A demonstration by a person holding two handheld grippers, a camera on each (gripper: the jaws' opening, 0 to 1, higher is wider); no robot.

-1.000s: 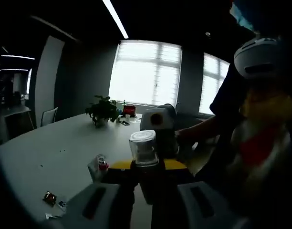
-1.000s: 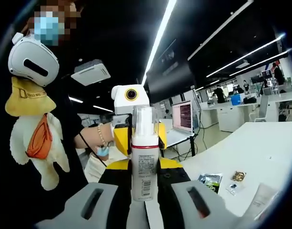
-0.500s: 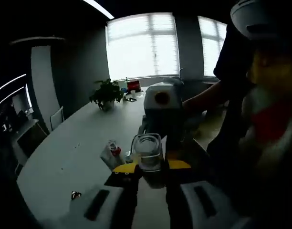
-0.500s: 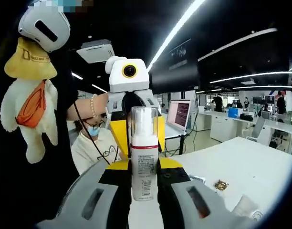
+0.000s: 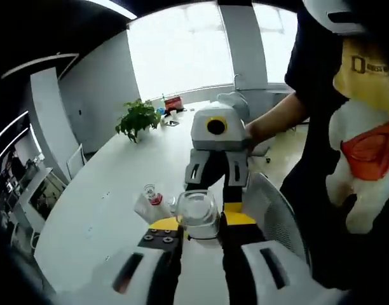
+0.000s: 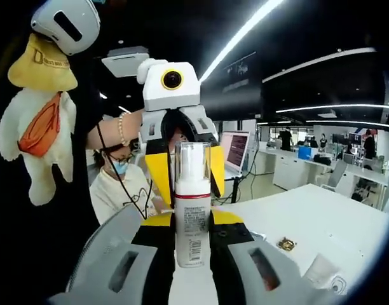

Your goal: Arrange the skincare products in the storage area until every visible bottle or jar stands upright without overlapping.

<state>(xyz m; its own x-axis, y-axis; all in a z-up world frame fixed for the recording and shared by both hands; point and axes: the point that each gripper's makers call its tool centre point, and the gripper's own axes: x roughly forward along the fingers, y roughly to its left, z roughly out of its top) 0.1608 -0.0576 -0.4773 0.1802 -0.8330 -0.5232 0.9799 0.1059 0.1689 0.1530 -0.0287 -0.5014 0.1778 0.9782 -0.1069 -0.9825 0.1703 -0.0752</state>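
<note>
Here, both grippers are lifted well above the white surface [image 5: 112, 210] and face each other, each carrying a skincare product. The right gripper [image 6: 193, 244] has its fingers clenched on a white pump bottle [image 6: 192, 210] with a clear cap and a red band, held upright by its lower half. The left gripper [image 5: 197, 244] grips a clear-topped container [image 5: 198, 215], seen from above so its body is hidden; whether it is a jar or a bottle cannot be told, nor what it holds. The bottle's contents are hidden behind its opaque wall.

The risk, as a judgement: the two grippers meet almost nose to nose, so a careless approach could knock one product from its hold, and a drop from this height could send it rolling off the surface. A tilted set-down could leave the tall bottle toppled.

Beyond the clear-topped container, a small red-capped item [image 5: 150, 202] lies on the surface; a potted plant [image 5: 137, 119] stands farther off.
</note>
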